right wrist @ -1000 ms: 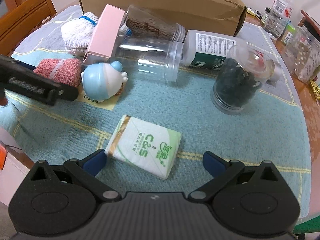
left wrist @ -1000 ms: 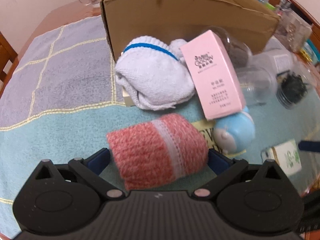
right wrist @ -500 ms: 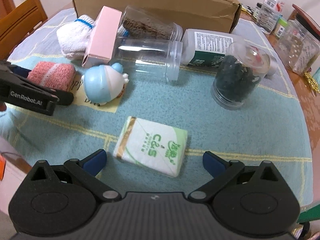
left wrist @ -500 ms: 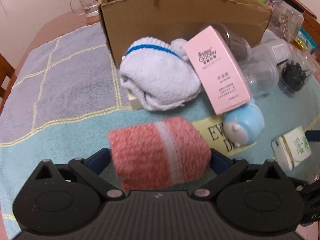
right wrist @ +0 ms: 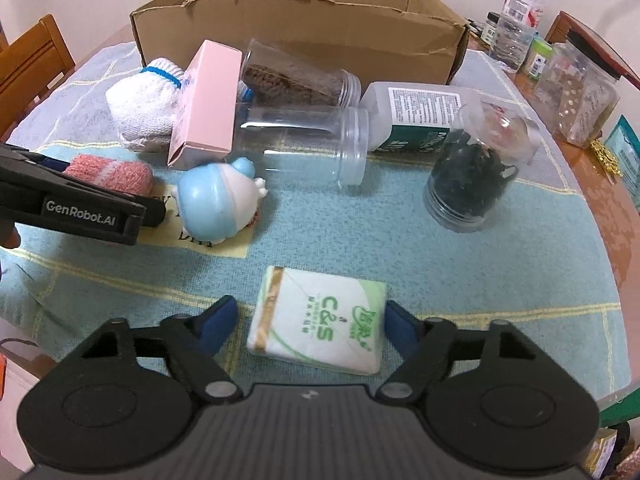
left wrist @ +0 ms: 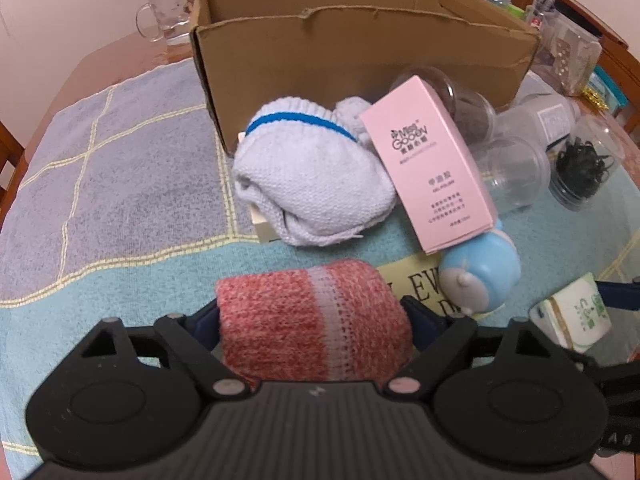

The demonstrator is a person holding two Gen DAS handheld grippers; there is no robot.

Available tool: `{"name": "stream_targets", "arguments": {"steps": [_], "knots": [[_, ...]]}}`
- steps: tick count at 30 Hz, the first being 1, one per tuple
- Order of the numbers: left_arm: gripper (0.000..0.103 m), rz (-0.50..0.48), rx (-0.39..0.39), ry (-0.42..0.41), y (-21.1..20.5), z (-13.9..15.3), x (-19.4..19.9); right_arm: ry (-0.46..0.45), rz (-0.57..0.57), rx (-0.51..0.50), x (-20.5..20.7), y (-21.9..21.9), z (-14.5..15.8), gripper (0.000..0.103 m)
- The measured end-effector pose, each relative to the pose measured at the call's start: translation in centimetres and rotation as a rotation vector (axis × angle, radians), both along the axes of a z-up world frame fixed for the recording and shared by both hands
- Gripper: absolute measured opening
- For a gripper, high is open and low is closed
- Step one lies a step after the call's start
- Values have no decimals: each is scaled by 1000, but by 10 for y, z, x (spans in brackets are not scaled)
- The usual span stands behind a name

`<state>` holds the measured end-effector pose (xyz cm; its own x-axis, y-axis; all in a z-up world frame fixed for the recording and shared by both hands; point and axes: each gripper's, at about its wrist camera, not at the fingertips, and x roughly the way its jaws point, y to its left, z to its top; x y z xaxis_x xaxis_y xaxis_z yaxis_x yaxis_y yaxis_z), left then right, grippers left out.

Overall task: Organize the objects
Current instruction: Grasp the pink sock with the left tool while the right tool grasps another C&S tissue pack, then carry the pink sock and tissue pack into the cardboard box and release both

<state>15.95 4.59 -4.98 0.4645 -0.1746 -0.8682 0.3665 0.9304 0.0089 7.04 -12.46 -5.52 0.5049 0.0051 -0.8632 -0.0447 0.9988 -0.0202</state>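
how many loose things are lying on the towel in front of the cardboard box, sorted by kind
Rolled socks: 2, white and red
Clear jars: 3, brown-filled, empty, black-filled
White bottle: 1
Pink carton: 1
Blue toy: 1
Tissue pack: 1
Total: 9

Bare cloth (right wrist: 400, 236) lies open between the tissue pack (right wrist: 320, 320) and the lying jars (right wrist: 304, 144), while socks (left wrist: 308, 184), pink carton (left wrist: 432, 168) and jars crowd the cardboard box's (left wrist: 360, 60) front wall.
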Motion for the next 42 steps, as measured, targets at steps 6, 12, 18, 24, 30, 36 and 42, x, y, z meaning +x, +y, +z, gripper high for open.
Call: {"name": "stream_targets", "arguments": {"steps": [6, 12, 18, 24, 30, 36, 42], "knots": [[82, -28, -11, 16, 6, 7, 0, 18, 8, -14, 4, -3, 3, 71], [78, -62, -11, 45, 13, 17, 8, 23, 50, -12, 11, -11, 13, 71], [78, -149, -29, 75, 19, 51, 14, -1, 105, 13, 21, -19, 40, 71], [78, -220, -59, 2, 12, 106, 31, -37, 185, 50, 43, -22, 74, 71], [78, -230, -108, -90, -8, 143, 69, -115, 240, 43, 78, -24, 108, 71], [78, -184, -123, -157, -30, 156, 112, -189, 249, 45, 127, -28, 134, 71], [78, -118, -80, -144, -45, 140, 157, -224, 261, -34, 173, -26, 135, 71]]}}
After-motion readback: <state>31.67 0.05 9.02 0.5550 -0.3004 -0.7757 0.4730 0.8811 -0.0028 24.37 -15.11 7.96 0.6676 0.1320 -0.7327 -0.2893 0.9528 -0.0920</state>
